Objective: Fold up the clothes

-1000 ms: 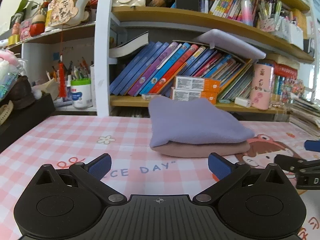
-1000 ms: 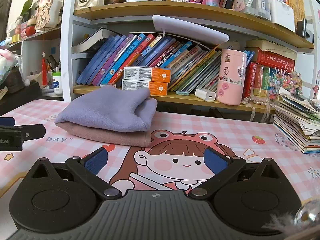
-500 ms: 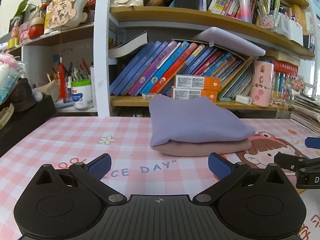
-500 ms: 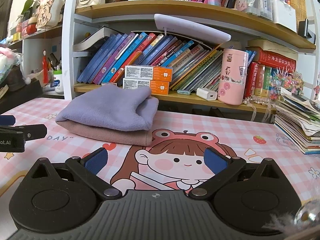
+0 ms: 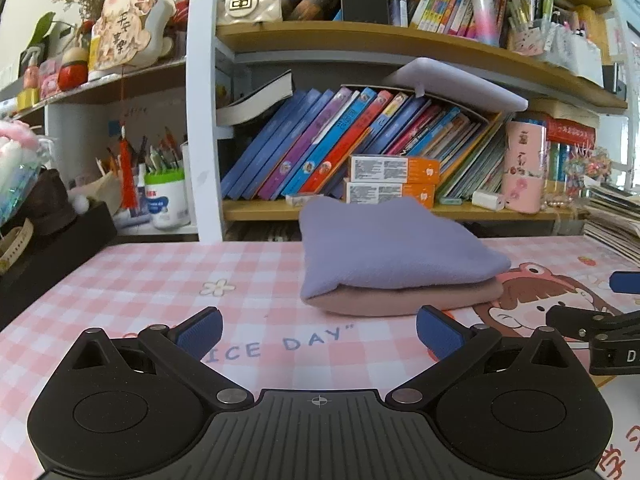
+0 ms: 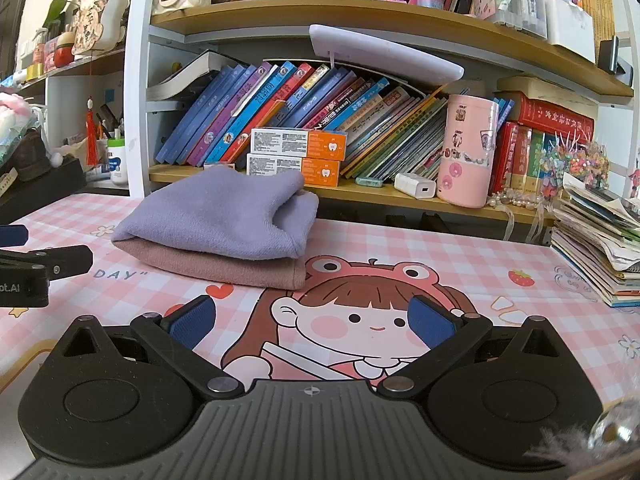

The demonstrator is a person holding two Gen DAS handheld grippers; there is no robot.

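Observation:
A folded lilac garment (image 5: 384, 248) lies on top of a folded dusty-pink garment (image 5: 404, 302) on the pink checked table mat (image 5: 160, 280). The same stack shows in the right wrist view, lilac (image 6: 224, 212) over pink (image 6: 224, 268). My left gripper (image 5: 318, 332) is open and empty, a short way in front of the stack. My right gripper (image 6: 312, 320) is open and empty, in front of and to the right of the stack. Each gripper shows at the edge of the other's view.
A bookshelf (image 5: 400, 36) full of books stands behind the table, with orange boxes (image 6: 296, 152) and a pink canister (image 6: 468, 156) on its low shelf. A stack of magazines (image 6: 596, 240) lies at the right. A black box (image 5: 52, 256) sits at the left edge.
Both grippers have eased back and tilted very slightly; the folded stack has not moved. Both stay open.

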